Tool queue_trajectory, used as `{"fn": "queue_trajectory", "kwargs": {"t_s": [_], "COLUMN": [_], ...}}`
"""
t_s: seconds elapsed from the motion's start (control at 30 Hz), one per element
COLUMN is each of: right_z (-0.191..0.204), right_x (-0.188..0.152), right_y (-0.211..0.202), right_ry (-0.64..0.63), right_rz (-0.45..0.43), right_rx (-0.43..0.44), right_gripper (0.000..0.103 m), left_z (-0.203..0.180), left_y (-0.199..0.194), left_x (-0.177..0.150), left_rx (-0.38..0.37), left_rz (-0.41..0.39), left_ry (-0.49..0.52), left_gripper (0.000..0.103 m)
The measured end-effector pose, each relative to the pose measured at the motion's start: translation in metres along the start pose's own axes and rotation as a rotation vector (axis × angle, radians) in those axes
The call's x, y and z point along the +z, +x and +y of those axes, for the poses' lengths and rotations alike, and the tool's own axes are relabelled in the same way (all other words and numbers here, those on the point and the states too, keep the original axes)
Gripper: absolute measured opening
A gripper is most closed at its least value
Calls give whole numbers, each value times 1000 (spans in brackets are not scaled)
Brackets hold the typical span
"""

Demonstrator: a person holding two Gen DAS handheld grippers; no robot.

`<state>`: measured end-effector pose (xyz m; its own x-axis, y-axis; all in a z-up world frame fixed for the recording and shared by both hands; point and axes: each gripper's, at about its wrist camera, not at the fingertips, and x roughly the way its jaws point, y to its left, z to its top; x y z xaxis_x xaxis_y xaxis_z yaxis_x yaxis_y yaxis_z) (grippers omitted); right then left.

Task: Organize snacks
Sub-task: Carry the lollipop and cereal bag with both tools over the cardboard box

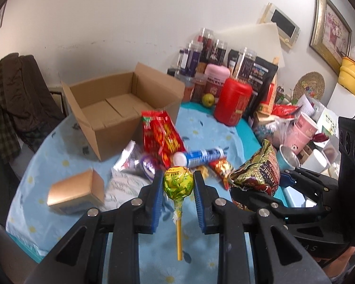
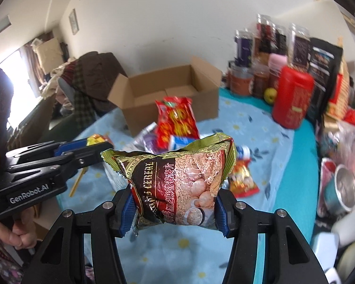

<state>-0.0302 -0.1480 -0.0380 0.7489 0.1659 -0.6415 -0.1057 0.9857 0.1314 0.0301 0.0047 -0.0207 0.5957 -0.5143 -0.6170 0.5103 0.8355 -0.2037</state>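
Above the counter (image 1: 59, 156), the left hand-held gripper (image 1: 178, 182) is pinching a light, hard lollipop (image 1: 178, 181) by its head, stick pointing to 6 o'clock. The right hand-held gripper (image 2: 175, 203) is squeezing a soft, crinkly cereal bag (image 2: 175, 177) across its long, level axis; box (image 2: 172, 94) at 12.

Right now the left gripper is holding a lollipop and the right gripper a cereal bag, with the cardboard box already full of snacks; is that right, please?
Not quite: the cardboard box is empty, as the left wrist view shows. The left gripper does hold the lollipop, and the right gripper the cereal bag.
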Motion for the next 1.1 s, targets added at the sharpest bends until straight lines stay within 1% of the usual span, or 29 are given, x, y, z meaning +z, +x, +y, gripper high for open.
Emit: {"fn": "queue_trajectory", "kwargs": {"t_s": [0.17, 0.5, 0.73, 0.87, 1.0, 1.1], "right_z": [6, 6, 2, 0, -3, -5], "right_x": [27, 90, 135, 162, 189, 205], "right_y": [0, 10, 32, 47, 65, 79], "right_ry": [-41, -100, -130, -150, -161, -165], "right_rz": [-35, -86, -119, -150, -170, -173], "right_rx": [28, 66, 82, 74, 68, 70], "right_gripper": [55, 55, 55, 55, 55, 55], "left_z": [4, 20, 37, 50, 64, 73], "left_y": [-3, 2, 17, 27, 38, 50], "left_x": [20, 74, 114, 139, 162, 179], "left_rx": [2, -9, -6, 9, 5, 22], "left_rz": [-40, -135, -188, -221, -232, -241], "left_ry": [11, 11, 20, 36, 41, 61], "left_gripper": [24, 24, 24, 24, 24, 24]}}
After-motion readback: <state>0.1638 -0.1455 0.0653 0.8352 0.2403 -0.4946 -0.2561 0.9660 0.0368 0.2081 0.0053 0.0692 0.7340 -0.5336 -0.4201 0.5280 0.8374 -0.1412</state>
